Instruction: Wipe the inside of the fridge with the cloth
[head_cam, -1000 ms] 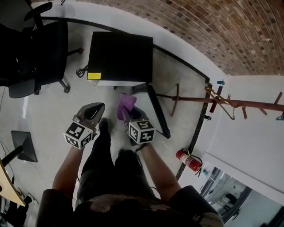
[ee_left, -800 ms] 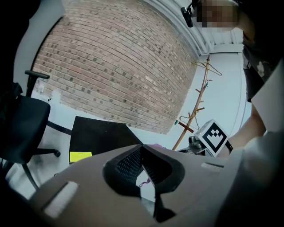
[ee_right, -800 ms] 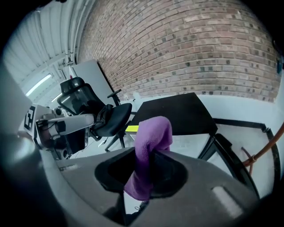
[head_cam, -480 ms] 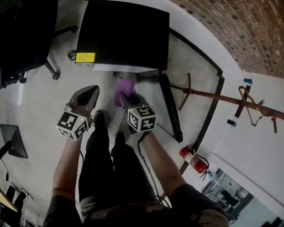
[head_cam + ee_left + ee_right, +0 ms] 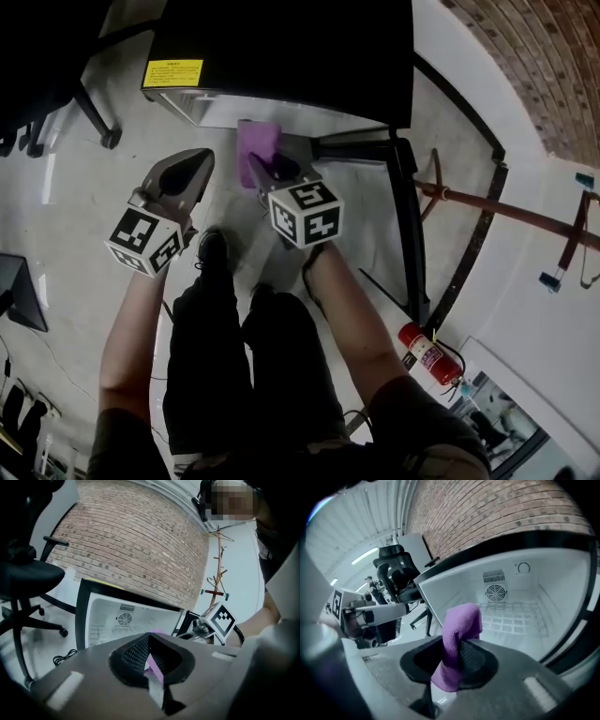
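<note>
From the head view, your right hand-held gripper (image 5: pixel 267 169) is clamped on the purple cloth (image 5: pixel 255 145) at the open mouth of the fridge (image 5: pixel 281 47), which stands on the floor. Your left hand-held gripper (image 5: pixel 192 164) hangs just beside it.

In the left gripper view, its jaws meet with nothing between them, so hold it clear of the opening.

In the right gripper view, a fold of cloth stands past the jaw tips, facing the white interior. Lead with that fold and press it flat, so bare jaws do not scrape the liner.
</note>
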Demonstrator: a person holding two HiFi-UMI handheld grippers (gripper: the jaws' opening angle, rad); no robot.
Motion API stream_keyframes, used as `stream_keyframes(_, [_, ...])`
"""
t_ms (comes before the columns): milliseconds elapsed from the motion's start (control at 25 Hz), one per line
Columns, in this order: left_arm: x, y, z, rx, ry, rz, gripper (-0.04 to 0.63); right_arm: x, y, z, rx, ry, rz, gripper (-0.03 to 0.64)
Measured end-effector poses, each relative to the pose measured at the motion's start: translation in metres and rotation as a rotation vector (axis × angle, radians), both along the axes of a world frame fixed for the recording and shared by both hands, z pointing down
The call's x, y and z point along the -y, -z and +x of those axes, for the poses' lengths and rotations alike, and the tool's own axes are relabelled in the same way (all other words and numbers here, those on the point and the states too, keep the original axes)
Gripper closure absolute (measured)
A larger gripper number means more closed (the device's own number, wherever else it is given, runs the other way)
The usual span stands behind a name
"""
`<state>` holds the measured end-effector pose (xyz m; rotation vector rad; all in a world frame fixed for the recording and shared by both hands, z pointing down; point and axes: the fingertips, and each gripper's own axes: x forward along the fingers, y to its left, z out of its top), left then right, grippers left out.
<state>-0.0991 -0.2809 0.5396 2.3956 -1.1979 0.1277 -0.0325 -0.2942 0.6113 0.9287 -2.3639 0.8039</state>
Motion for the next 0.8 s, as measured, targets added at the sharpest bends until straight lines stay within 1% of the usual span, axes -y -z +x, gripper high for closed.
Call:
stream_keyframes(80, [0.005, -0.018, 0.0, 0.006, 0.001, 0.01, 0.578, 0.011, -0.009, -0.008, 0.045, -0.002, 0.001, 0.541])
stream_keyframes(200, [0.009, -0.039, -0.002, 0.008, -0.005, 0.037, 0.578, 0.029, -0.012, -0.024, 0.156, -0.041, -0.002, 0.541])
stream_keyframes(280, [0.016, -0.049, -0.008, -0.012, 0.005, 0.06, 0.578, 0.042, -0.009, -0.042, 0.214, -0.043, 0.029, 0.541])
stream_keyframes(360, [0.022, -0.061, -0.016, -0.024, 0.019, 0.074, 0.578, 0.054, -0.008, -0.06, 0.242, -0.023, 0.074, 0.541])
stream_keyframes(480, [0.03, -0.077, -0.026, 0.033, 0.026, 0.107, 0.578, 0.071, -0.01, -0.078, 0.295, 0.01, 0.121, 0.541])
stream_keyframes(600, [0.034, -0.076, -0.035, 0.061, 0.036, 0.167, 0.578, 0.091, -0.004, -0.087, 0.385, 0.024, 0.182, 0.541])
stream_keyframes(720, [0.033, -0.076, -0.052, 0.088, 0.085, 0.197, 0.578, 0.109, 0.004, -0.09, 0.511, -0.006, 0.218, 0.541])
stream_keyframes(800, [0.033, -0.079, -0.069, 0.082, 0.139, 0.202, 0.578, 0.119, 0.009, -0.094, 0.588, -0.037, 0.225, 0.541])
